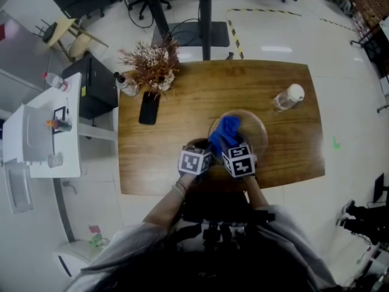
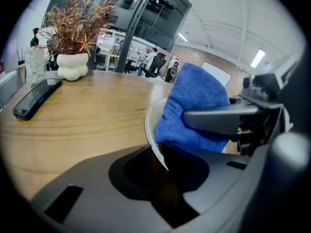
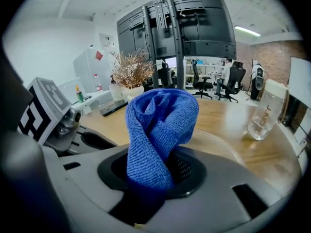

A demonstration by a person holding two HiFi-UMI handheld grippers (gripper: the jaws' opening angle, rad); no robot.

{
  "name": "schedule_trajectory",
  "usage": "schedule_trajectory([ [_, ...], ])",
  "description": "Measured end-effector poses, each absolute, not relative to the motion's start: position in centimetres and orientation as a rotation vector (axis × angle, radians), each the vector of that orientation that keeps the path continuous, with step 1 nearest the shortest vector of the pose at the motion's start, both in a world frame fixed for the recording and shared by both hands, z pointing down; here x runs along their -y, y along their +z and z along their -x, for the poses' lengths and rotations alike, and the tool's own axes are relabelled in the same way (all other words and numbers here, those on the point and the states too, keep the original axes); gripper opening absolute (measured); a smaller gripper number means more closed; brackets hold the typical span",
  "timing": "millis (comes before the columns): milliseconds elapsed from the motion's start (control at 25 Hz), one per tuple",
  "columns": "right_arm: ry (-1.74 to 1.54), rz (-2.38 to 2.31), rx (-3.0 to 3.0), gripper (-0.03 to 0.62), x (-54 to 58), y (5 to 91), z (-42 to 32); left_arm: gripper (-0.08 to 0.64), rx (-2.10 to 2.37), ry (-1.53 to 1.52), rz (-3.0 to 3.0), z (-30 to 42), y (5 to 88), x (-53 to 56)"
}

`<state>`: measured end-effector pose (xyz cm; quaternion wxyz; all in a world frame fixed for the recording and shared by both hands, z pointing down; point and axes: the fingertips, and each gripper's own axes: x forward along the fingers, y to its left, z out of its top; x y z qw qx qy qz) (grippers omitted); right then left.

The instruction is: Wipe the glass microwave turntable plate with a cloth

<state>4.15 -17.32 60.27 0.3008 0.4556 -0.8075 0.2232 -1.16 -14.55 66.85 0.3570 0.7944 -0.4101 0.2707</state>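
Grip on the left comes first: our left gripper (image 1: 199,148) is clenched on the near-left rim of the plate (image 1: 255,125), and its own view shows the glass edge running straight down between the jaws, so that hand serves as the anchor. From there the plate spreads away from us and to the right across the table (image 1: 152,163) (whether it lies flat or is tipped up a little at the held edge, we cannot tell). Being round, it has no long axis to line up with; what counts is which side of it is open. Next to the right is the cloth (image 3: 160,125), a blue bunch sitting on the plate's near-left part, just beside the left jaws. Our right gripper (image 1: 230,145) has it clamped, the fabric squeezed between the jaws and bulging out ahead of them. We judge the right hand to be the working one and the nearer to the bare glass, which lies ahead of the cloth and off to its right; a stroke that way goes away from the anchoring grip rather than into it. Farther right, a bottle (image 1: 289,96) stands well apart from the plate's rim.
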Motion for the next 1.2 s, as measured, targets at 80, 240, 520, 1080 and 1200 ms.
schedule_trajectory([
  [80, 0.577, -1.216, 2.110, 0.150, 17.1, 60.6, -5.5, 0.086, 1.051, 0.689, -2.050, 1.1, 66.7, 14.6],
  [240, 0.624, -1.284, 2.063, 0.152, 16.2, 61.0, -9.5, 0.086, 1.015, 0.672, -2.041, 1.0, 66.6, 14.5],
  [520, 0.690, -1.507, 1.907, 0.152, 15.2, 61.5, -19.1, 0.086, 1.007, 0.665, -2.052, 1.2, 66.0, 14.8],
  [1080, 0.746, -1.616, 1.979, 0.150, 15.1, 58.5, -17.3, 0.086, 1.002, 0.667, -2.047, 1.3, 66.2, 14.8],
  [1200, 0.746, -1.491, 2.099, 0.150, 14.9, 57.7, -12.2, 0.086, 0.997, 0.665, -2.042, 1.2, 66.2, 14.7],
])
